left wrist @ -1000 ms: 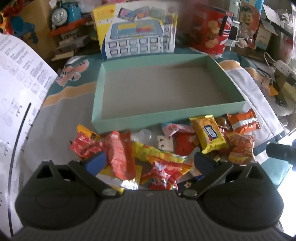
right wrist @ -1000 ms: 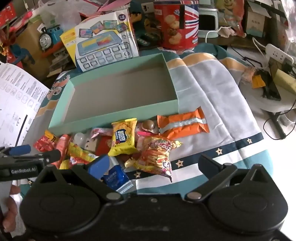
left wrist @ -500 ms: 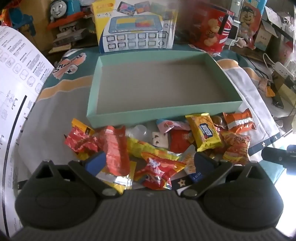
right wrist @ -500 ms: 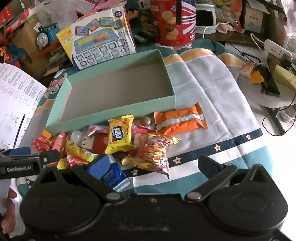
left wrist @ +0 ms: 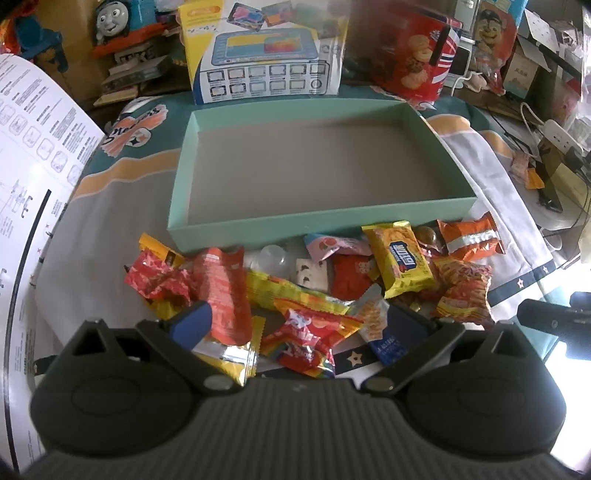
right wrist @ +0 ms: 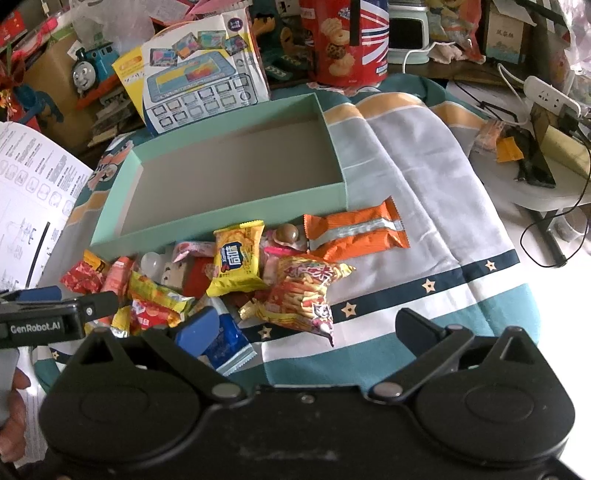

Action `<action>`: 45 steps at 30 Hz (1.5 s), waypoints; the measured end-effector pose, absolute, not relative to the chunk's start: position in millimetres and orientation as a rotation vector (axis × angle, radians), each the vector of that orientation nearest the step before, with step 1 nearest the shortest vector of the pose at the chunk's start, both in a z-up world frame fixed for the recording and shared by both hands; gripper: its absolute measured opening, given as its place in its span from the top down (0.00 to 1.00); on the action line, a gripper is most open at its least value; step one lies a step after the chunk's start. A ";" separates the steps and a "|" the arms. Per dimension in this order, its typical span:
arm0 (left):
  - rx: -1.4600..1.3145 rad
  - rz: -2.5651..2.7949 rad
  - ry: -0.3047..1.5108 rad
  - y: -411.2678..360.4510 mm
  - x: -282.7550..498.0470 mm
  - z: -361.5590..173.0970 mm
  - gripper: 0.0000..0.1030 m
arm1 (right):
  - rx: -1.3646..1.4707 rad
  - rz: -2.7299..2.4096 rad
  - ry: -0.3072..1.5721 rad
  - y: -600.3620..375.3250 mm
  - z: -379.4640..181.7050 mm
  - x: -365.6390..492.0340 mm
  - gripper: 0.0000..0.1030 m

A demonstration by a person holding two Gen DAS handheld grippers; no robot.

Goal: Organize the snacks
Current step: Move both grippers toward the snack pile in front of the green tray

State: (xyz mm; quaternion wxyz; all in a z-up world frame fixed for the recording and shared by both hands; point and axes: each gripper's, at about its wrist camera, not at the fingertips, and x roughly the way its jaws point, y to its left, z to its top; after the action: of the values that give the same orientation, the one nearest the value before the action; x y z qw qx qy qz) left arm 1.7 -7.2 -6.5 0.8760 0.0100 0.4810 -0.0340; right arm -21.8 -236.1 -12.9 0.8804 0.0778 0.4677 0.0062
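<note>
An empty mint-green box (left wrist: 221, 238) (right wrist: 221, 218) lies on the cloth-covered table, and a pile of snack packets sits against its near wall. The pile holds a yellow biscuit packet (left wrist: 397, 258) (right wrist: 236, 258), an orange packet (left wrist: 469, 240) (right wrist: 356, 229), a red-and-yellow crisps bag (left wrist: 463, 291) (right wrist: 303, 295) and a long red packet (left wrist: 221, 291). My left gripper (left wrist: 299, 321) is open just above the pile's near left part. Over the near right side my right gripper (right wrist: 310, 330) is open too, with a blue packet (right wrist: 225, 343) by its left finger. Neither holds anything.
A toy box (left wrist: 266, 51), a red biscuit tin (left wrist: 413, 62) and a toy train (left wrist: 114, 18) stand behind the green box. A white printed sheet (left wrist: 29, 155) rises at the left. Cables and a power strip (right wrist: 550, 96) lie at the right, off the table.
Both grippers have drawn back and risen a little, so the box and pile sit lower and smaller in view. Both stay open and no snack has moved.
</note>
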 end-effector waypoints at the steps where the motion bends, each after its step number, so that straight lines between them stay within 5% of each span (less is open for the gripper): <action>1: 0.023 -0.072 1.004 -7.9 1.1 -6.3 0.00 | 0.163 0.012 0.975 -236.5 -13.1 -22.3 0.00; 45: -0.003 -0.053 1.090 -6.5 34.4 -45.1 0.00 | 0.213 -0.039 0.949 -255.4 -61.0 7.4 0.00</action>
State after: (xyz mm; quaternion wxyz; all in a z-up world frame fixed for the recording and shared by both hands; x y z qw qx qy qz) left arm 34.4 -6.5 -45.1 0.8548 -0.0014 0.5184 -0.0250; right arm 7.4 -255.4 -61.0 0.8838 0.1024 0.4562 -0.0188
